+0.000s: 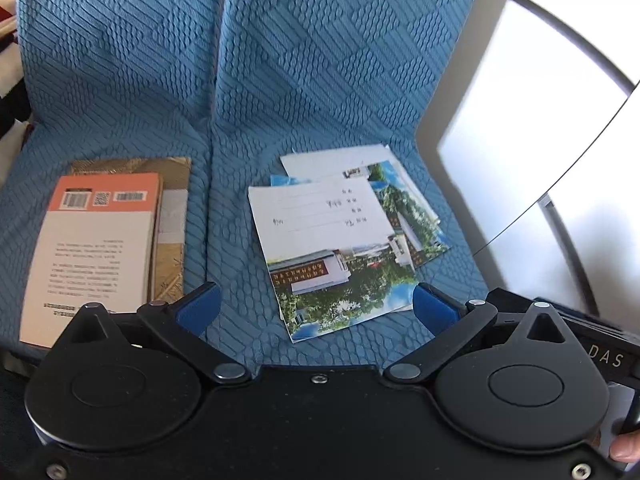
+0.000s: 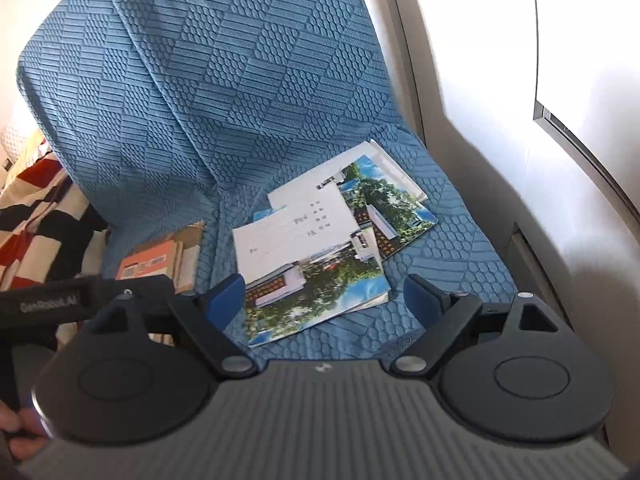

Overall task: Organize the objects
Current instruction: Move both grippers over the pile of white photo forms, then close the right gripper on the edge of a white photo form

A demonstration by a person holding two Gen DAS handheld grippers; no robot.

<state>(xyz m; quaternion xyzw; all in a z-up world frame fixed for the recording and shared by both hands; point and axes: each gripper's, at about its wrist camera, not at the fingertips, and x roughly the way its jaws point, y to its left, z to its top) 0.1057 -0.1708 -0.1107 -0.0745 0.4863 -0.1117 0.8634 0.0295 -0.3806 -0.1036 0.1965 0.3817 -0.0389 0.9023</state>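
Observation:
A loose pile of notebooks (image 1: pixel 332 240) with white and building-photo covers lies fanned out on the right blue sofa seat; it also shows in the right wrist view (image 2: pixel 316 256). An orange-and-white book (image 1: pixel 96 256) lies on a gold book (image 1: pixel 172 216) on the left seat, also seen small in the right wrist view (image 2: pixel 148 264). My left gripper (image 1: pixel 316 312) is open and empty, just short of the pile's near edge. My right gripper (image 2: pixel 324 296) is open and empty, with the pile's near corner between its blue pads.
The blue textured sofa cover (image 1: pixel 320 60) spans both seats and backrests. A pale wall and window frame (image 2: pixel 520 160) stand to the right. A checked red, black and white cloth (image 2: pixel 36 216) lies to the left. The other gripper's body (image 2: pixel 60 300) crosses the lower left.

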